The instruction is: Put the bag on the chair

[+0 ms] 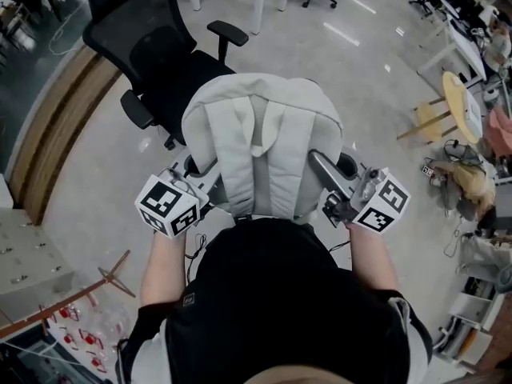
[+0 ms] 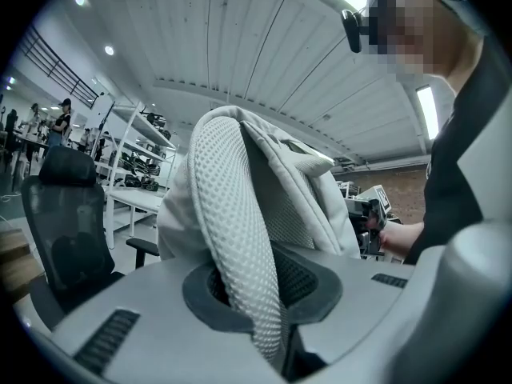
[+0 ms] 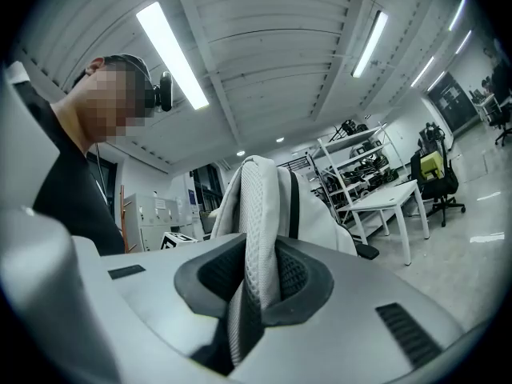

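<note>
Backpack [image 1: 264, 138] (pale grey, mesh straps)

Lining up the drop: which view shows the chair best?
Head view: the chair shows backrest, seat and both armrests from above, beyond the bag. The left gripper view catches only backrest and one armrest; the right gripper view, at most an armrest tip behind the bag.

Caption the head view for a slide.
Left tool and right tool each clamp a strap, holding the grey backpack before a black chair.
</note>
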